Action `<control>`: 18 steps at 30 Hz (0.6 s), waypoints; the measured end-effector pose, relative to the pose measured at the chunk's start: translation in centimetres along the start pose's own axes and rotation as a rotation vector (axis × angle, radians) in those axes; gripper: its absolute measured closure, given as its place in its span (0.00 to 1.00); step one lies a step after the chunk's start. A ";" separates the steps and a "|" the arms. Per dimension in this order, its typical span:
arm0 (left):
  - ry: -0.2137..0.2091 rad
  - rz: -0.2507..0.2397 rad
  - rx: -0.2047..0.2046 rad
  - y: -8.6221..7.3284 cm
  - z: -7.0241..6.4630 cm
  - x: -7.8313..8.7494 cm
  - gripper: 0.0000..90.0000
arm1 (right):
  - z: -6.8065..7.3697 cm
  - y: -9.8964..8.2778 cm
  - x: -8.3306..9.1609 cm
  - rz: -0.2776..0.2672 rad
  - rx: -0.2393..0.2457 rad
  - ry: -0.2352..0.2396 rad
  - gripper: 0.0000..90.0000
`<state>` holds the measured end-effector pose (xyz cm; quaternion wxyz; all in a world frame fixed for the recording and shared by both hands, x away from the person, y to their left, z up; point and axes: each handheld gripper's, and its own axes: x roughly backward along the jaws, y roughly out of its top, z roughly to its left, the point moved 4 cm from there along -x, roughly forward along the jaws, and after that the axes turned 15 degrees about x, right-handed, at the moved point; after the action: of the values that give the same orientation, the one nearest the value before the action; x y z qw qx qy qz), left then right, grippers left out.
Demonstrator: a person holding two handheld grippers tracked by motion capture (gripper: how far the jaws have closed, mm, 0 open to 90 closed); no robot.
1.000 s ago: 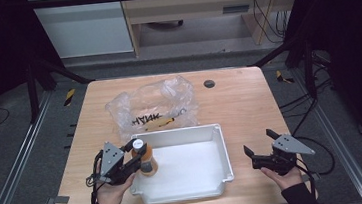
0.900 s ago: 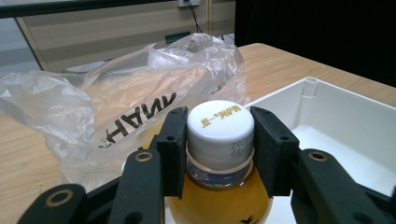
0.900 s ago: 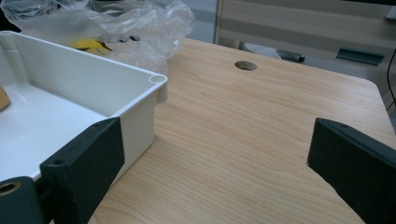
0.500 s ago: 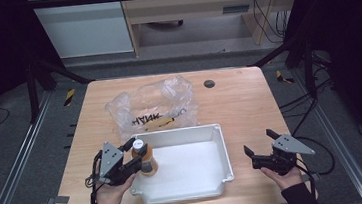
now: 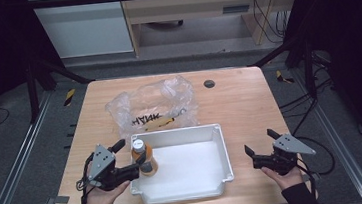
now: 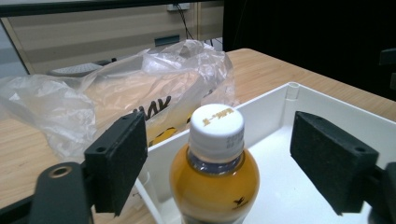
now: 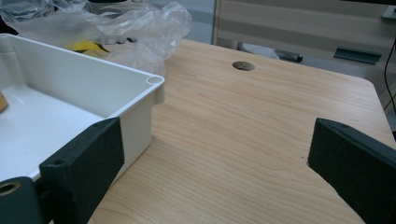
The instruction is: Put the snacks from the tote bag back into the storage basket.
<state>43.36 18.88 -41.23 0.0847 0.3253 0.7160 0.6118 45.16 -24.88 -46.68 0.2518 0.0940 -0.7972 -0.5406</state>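
The little bottle [image 5: 144, 158] of orange drink stands upright in the white tray [image 5: 207, 129], tucked into the tray's near left corner. The left gripper [image 5: 133, 157] sits around it, and its jaws have just been opening, so the two black pads now stand apart from the bottle on each side and no longer squeeze it. It looks like the step of setting the bottle down in the tray is just being finished. The next move likely calls for the left gripper to pull back over the tray's left wall without bumping the bottle and tipping it. The right gripper [image 5: 260, 150] waits near the right edge of the table [image 5: 248, 95], open and holding nothing. The left gripper view shows things the high view does not: the white cap [image 6: 216, 122] with small writing on top, and the clear gap between each pad and the bottle. The high view shows the whole crinkly plastic bag [image 5: 154, 104] lying behind the tray, near the far edge of the table.
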 end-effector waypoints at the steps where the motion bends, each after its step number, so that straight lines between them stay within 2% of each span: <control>1: 0.000 0.001 0.002 0.0 0.1 0.1 0.21 | 0.0 0.0 0.0 0.000 0.000 0.000 0.04; 9: -0.012 0.005 -0.009 -0.3 0.9 1.0 0.11 | 0.0 0.0 0.0 0.000 -0.002 -0.001 0.04; 14: 0.014 0.027 -0.014 -1.2 2.1 1.4 0.10 | -0.1 -0.1 0.0 0.003 -0.002 -0.004 0.04; 18: 0.012 0.031 0.003 -1.7 3.2 1.7 0.10 | -0.1 -0.1 0.0 0.003 -0.003 -0.004 0.04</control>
<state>43.12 22.40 -43.11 0.0706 0.3328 0.7122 0.6140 45.20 -24.98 -46.72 0.2512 0.0914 -0.7971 -0.5415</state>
